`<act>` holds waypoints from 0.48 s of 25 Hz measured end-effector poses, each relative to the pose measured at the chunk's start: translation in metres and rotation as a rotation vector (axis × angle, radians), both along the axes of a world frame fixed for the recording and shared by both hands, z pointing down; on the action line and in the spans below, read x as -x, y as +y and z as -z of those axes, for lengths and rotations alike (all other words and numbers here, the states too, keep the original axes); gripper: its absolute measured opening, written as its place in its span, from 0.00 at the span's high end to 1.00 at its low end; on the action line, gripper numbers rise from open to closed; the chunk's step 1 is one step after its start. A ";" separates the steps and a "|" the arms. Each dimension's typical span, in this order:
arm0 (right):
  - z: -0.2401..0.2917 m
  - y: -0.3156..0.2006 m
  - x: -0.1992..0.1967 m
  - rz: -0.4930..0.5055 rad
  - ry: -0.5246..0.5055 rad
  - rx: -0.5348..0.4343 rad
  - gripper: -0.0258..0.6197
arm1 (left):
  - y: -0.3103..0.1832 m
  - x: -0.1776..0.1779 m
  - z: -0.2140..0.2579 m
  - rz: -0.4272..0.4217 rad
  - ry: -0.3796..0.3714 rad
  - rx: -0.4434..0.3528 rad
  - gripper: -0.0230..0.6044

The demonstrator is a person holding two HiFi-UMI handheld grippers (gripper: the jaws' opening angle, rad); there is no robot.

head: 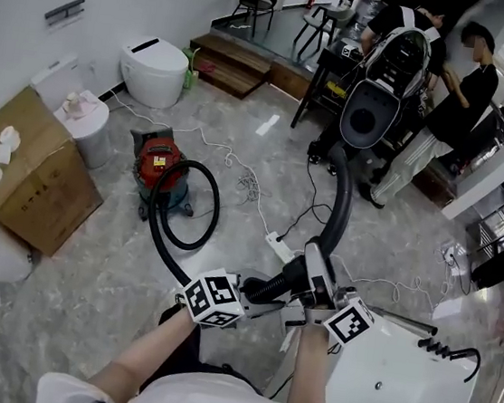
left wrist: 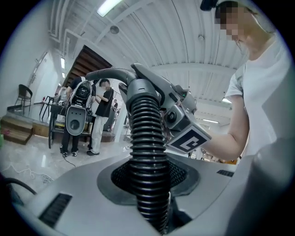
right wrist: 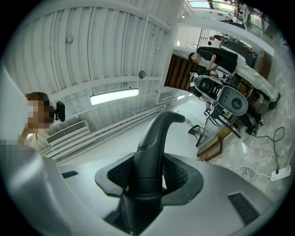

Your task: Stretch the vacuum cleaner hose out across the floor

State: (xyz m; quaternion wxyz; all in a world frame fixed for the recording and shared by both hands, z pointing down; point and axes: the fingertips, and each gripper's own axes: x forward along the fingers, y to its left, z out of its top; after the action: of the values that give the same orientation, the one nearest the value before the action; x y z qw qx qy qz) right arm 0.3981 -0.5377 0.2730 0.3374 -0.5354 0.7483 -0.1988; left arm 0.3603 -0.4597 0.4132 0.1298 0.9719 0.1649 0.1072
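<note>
Hose (left wrist: 145, 138): ribbed and black, lying in one loose loop on the floor, running from the red vacuum cleaner (head: 158, 168) near the floor's left edge to both grippers at the bottom middle; not yet stretched out
Left gripper (left wrist: 147, 186): clamped on the ribbed part just behind the handle
Right gripper (right wrist: 147, 184): clamped on the smooth curved handle (right wrist: 156, 133), just beside the left gripper
Slip risk: probably ribs sliding through the pads under a hard pull, since only the soft section takes the left grip
Drag risk: likely hauling or toppling of the vacuum cleaner once the loop is used up
Snag risk: white cables and power strip (head: 276, 243) on the floor near the loop, between vacuum cleaner and grippers; could catch and get pulled along
Clearance risk: white basin (head: 393, 387) at the floor's lower right, just beside the right gripper; possible knock while backing away
Kink risk: possible tightening of the loop into a twist instead of opening flat
</note>
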 end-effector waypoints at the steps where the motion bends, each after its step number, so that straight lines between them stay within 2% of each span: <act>1: -0.001 0.011 0.003 0.005 0.005 0.004 0.67 | 0.013 0.001 0.000 0.004 0.010 0.018 0.73; 3: -0.004 0.034 0.008 0.017 0.010 0.008 0.67 | 0.037 0.003 -0.003 0.014 0.016 0.028 0.73; 7: -0.012 0.082 0.011 0.035 -0.024 0.007 0.67 | 0.083 0.009 -0.010 0.026 0.002 -0.009 0.73; 12: -0.021 0.126 0.021 0.068 -0.045 0.024 0.67 | 0.132 0.018 -0.016 0.051 -0.005 0.031 0.73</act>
State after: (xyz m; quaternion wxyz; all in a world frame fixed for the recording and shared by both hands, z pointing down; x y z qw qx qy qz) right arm 0.3766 -0.4115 0.2940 0.3408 -0.5091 0.7558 -0.2311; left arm 0.3422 -0.3278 0.4289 0.1481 0.9733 0.1415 0.1037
